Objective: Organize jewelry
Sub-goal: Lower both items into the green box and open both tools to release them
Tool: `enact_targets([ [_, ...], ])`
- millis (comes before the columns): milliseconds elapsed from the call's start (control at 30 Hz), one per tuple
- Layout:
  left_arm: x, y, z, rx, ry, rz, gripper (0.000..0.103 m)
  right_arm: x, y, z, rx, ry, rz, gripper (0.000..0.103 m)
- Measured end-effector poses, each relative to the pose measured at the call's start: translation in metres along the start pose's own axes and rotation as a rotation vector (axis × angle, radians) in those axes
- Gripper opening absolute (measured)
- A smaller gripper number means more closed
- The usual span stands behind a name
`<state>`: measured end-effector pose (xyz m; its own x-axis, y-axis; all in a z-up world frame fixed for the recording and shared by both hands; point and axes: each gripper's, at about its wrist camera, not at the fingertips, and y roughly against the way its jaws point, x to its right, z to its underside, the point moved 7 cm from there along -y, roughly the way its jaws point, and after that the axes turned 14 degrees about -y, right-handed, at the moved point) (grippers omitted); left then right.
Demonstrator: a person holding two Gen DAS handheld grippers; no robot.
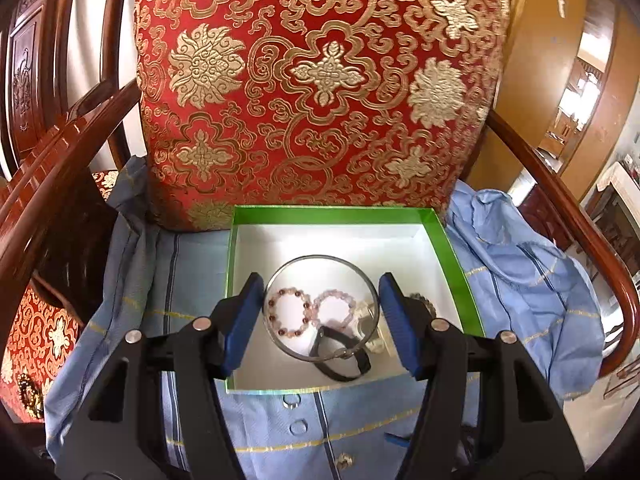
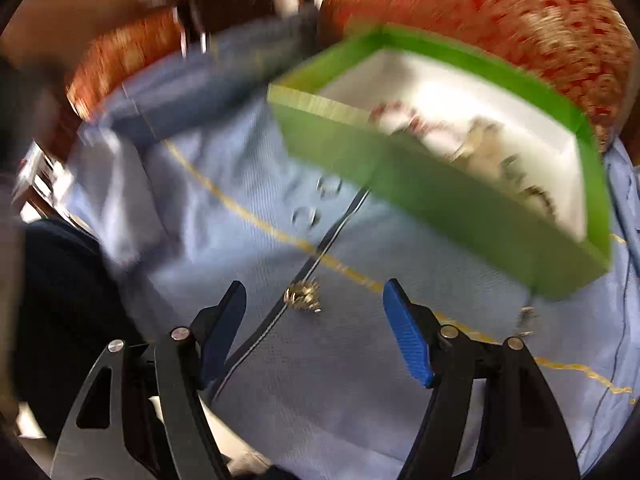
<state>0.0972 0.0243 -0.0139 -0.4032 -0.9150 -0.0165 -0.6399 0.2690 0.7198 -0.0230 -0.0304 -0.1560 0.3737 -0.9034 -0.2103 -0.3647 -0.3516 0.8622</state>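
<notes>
A carved dark wooden armchair (image 1: 560,184) with a red-and-gold brocade cushion (image 1: 320,88), draped in blue cloth (image 1: 520,280), beside ochre walls (image 1: 536,60).

A red cushion (image 1: 320,88) with gold floral brocade backs a green, white-lined box (image 1: 456,256) on pale-blue, gold-striped cloth (image 1: 192,280).

Black tool (image 1: 320,320) arms, blue ribbed pads (image 1: 242,322), silver screws.

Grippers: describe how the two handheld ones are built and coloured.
Both match. The left gripper and right gripper each have two black, angular linkage arms with triangular cut-outs, joined by round silver pivot pins. The jaws end in blue ribbed pads. No cables, sleeves or printed markings show in either view.
</notes>
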Motion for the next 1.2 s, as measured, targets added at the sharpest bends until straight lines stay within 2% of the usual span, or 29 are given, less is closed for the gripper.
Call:
enact_targets([
  [33,0.002,0.000,0.002,-0.003,-0.005,0.002,0.060,0.000,-0.013,0.001,-0.015,0.010,0.030,0.062],
  [67,0.002,0.000,0.003,-0.009,-0.012,-0.002,0.060,0.000,-0.020,0.003,-0.030,0.017,0.050,0.048],
  [100,0.002,-0.001,0.006,-0.020,-0.019,-0.015,0.060,0.000,-0.025,0.005,-0.035,0.017,0.061,0.047],
  [133,-0.002,-0.003,0.007,-0.028,-0.019,-0.022,0.060,0.000,-0.023,0.004,-0.024,0.012,0.055,0.027],
  [167,-0.004,-0.005,0.009,-0.039,-0.014,-0.026,0.060,-0.001,-0.021,0.005,-0.040,0.007,0.031,0.021],
  [333,-0.007,-0.007,0.009,-0.054,-0.006,-0.031,0.060,0.011,0.000,0.003,-0.028,-0.022,0.051,0.021],
  [500,-0.010,-0.010,-0.004,-0.046,0.003,-0.024,0.060,0.048,0.071,-0.054,0.149,-0.115,0.039,0.021],
  [567,-0.014,-0.021,-0.017,-0.051,0.017,-0.019,0.060,0.070,0.089,-0.087,0.220,-0.139,0.101,0.021],
  [600,-0.016,-0.026,-0.021,-0.055,0.024,-0.016,0.060,0.080,0.089,-0.103,0.232,-0.154,0.136,0.021],
  [667,-0.022,-0.047,-0.028,-0.072,0.046,-0.015,0.060,0.102,0.073,-0.130,0.211,-0.210,0.152,0.021],
  [800,-0.030,-0.090,-0.018,-0.177,0.072,-0.038,0.060,0.126,0.031,-0.154,0.175,-0.240,0.221,0.021],
  [900,-0.032,-0.108,-0.010,-0.227,0.043,-0.066,0.060,0.132,0.014,-0.160,0.163,-0.266,0.214,0.024],
  [933,-0.033,-0.110,-0.008,-0.233,0.031,-0.086,0.060,0.133,0.014,-0.158,0.165,-0.278,0.214,0.030],
  [967,-0.034,-0.108,-0.007,-0.234,0.026,-0.095,0.060,0.132,0.021,-0.155,0.174,-0.299,0.197,0.042],
  [1033,-0.033,-0.096,-0.010,-0.208,0.045,-0.060,0.064,0.122,0.039,-0.149,0.213,-0.304,0.151,0.050],
  [1133,-0.032,-0.065,-0.014,-0.141,0.074,-0.001,0.067,0.111,0.082,-0.128,0.271,-0.302,0.075,0.050],
  [1200,-0.026,-0.042,-0.010,-0.107,0.076,0.059,0.067,0.104,0.107,-0.104,0.296,-0.326,-0.006,0.050],
])
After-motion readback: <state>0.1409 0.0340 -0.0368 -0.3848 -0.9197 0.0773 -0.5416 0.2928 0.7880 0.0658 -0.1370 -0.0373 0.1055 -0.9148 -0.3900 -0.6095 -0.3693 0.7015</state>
